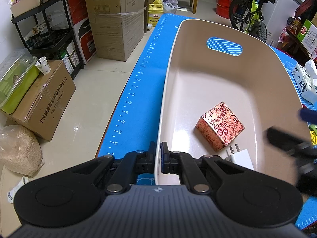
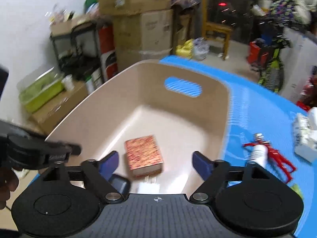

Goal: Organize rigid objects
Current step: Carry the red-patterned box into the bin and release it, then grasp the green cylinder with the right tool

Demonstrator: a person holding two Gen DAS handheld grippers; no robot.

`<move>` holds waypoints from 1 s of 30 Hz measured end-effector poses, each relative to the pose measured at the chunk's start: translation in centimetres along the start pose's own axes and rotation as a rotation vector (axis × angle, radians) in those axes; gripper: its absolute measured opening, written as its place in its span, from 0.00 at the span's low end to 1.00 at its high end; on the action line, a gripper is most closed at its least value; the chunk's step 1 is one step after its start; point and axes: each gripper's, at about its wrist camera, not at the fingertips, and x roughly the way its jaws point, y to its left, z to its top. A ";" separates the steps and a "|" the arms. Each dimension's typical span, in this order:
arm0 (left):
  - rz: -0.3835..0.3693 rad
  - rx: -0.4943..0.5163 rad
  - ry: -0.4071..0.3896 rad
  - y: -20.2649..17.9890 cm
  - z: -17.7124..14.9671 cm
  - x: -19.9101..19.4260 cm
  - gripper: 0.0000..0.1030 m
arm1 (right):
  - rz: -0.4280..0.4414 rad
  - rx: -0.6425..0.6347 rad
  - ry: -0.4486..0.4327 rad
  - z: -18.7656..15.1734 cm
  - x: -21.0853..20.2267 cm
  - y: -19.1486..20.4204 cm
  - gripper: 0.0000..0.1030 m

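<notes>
- My left gripper (image 1: 158, 154) is pinching the near wall of the beige bin (image 1: 227, 75). One finger is outside the wall and one is inside, and they are squeezed tight on it.
- The bin sits on a blue mat (image 1: 138, 75) with ruler marks along its edge. There is a hole for a handle in the far wall of the bin.
- Inside the bin I see a red box with a flower pattern (image 1: 220, 126). It lies on the bin floor, near my end.
- Right beside the box is a white plug charger (image 1: 240, 155). Its two metal pins point toward the box.
- My right gripper (image 2: 155, 163) hangs over the near end of the bin. Its jaws are wide apart and hold nothing.
- The right view is blurry. In it the red box (image 2: 143, 155) sits between the two blue fingertips (image 2: 110, 163), lower down in the bin.
- A small dark thing (image 2: 119, 183) is by the left fingertip. I cannot tell what it is.
- On the mat to the right of the bin lies a red and white tool (image 2: 263, 151). It is too blurry to name.
- Farther right is a pack of tissues (image 1: 306, 83), also on the mat.
- On the floor to the left are brown cardboard boxes (image 1: 116, 19) and a green tub with a clear lid (image 1: 17, 79).
</notes>
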 end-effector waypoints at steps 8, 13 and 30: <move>0.000 0.000 0.000 0.0 0.0 0.0 0.07 | -0.125 0.126 -0.096 -0.7 -3.2 -6.1 0.95; 0.001 0.001 0.000 0.0 0.0 0.0 0.07 | -0.216 0.147 -0.070 -2.8 -2.6 -9.5 0.95; 0.002 0.003 0.000 0.1 0.0 0.1 0.07 | -0.306 0.277 0.102 -9.9 2.6 -14.2 0.95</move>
